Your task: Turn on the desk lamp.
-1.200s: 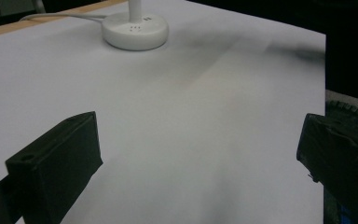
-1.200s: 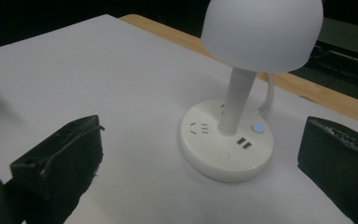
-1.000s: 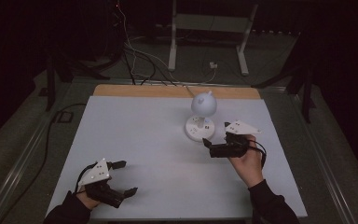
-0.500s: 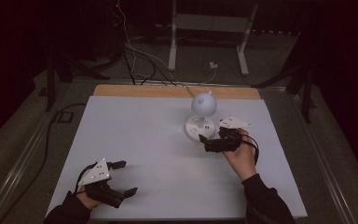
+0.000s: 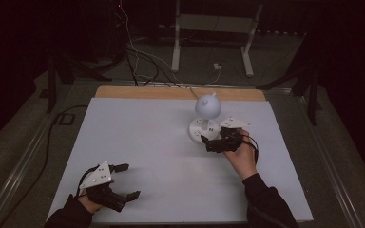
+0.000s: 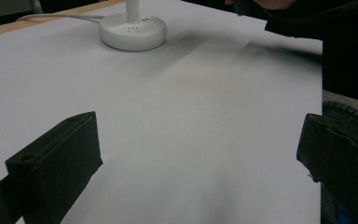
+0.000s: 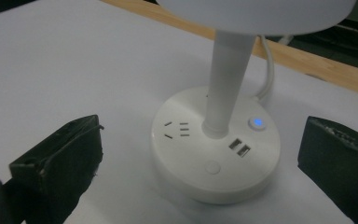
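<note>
2 black two-jaw grippers are held over a pale grey table sheet. The right gripper is positioned just in front of a small white desk lamp with a round socket base, near the far edge of the sheet; its jaws are spread wide on either side of the base without touching it. A blue-lit button is seen on the base. The left gripper is held near the front left corner, well apart from the lamp, jaws likewise spread.
</note>
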### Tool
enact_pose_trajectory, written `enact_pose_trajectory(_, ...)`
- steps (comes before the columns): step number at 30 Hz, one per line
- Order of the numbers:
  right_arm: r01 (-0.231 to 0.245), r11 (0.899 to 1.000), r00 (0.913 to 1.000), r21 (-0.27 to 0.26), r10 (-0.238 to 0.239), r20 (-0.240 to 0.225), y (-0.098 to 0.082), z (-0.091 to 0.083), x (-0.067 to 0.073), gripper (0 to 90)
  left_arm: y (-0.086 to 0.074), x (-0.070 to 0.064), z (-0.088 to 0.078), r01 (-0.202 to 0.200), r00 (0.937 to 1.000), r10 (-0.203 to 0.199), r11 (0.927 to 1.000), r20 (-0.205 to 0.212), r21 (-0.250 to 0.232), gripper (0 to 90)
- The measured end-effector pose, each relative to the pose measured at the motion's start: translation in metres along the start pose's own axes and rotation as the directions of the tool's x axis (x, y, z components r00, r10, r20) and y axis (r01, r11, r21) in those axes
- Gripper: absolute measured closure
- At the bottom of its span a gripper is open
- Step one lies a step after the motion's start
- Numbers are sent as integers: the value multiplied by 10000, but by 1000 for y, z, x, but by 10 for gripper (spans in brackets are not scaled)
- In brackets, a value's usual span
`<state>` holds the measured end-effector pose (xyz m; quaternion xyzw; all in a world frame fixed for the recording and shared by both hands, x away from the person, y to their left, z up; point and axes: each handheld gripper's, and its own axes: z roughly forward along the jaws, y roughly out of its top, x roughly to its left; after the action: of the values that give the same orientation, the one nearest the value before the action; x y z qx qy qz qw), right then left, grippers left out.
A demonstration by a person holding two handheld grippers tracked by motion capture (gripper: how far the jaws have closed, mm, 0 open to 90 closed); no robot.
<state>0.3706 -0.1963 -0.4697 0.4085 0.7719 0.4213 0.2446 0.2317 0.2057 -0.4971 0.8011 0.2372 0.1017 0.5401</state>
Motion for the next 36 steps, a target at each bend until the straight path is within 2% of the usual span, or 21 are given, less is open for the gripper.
enact_pose_trajectory(1,-204,9997,9986,107,198,491,-2,6,3,0,0,0,0,-11,10000,11,10000,8,26,2)
enact_pose_trajectory(4,-284,9995,9990,141,279,352,-6,9,5,0,0,0,0,-6,10000,6,10000,24,26,2)
enact_pose_trajectory(9,-236,9997,9983,104,230,537,-8,11,5,0,0,0,0,26,10000,-27,10000,33,32,2)
enact_pose_trajectory(10,-204,9997,9975,120,195,685,-9,12,5,56,0,0,0,29,10000,-29,10000,21,42,2)
enact_pose_trajectory(13,-272,9995,9967,130,262,764,-10,12,4,80,0,0,1,22,10000,-22,10000,40,53,2)
enact_pose_trajectory(15,-415,9989,9953,210,395,881,-10,11,2,183,0,0,1,27,10000,-27,10000,51,35,2)
enact_pose_trajectory(16,-415,9989,9953,210,395,881,-10,11,2,183,0,0,1,32,10000,-32,10000,37,51,2)
enact_pose_trajectory(21,-499,9982,9933,320,463,1055,-9,12,1,316,0,1,0,53,10000,-54,10000,51,40,2)
enact_pose_trajectory(22,-544,9978,9921,378,497,1148,-9,12,1,418,0,1,1,54,10000,-54,10000,40,46,2)
enact_pose_trajectory(23,-544,9978,9921,378,497,1148,-9,12,1,418,0,1,1,60,10000,-60,10000,49,45,2)
enact_pose_trajectory(24,-573,9975,9917,408,522,1172,-9,12,1,464,0,1,1,84,9999,-84,10000,89,50,2)
enact_pose_trajectory(25,-585,9974,9915,416,532,1188,-8,11,0,552,0,1,0,106,9999,-106,9999,104,10,2)
enact_pose_trajectory(29,-627,9964,9902,577,549,1282,-8,12,-1,690,0,1,0,115,9999,-115,9999,78,5,2)
enact_pose_trajectory(32,-538,9956,9904,761,435,1308,-9,13,-2,765,0,1,0,116,9999,-116,9999,95,-2,2)
enact_pose_trajectory(36,-572,9948,9924,837,475,1136,-7,13,-2,809,0,1,1,99,9999,-99,9999,88,42,2)
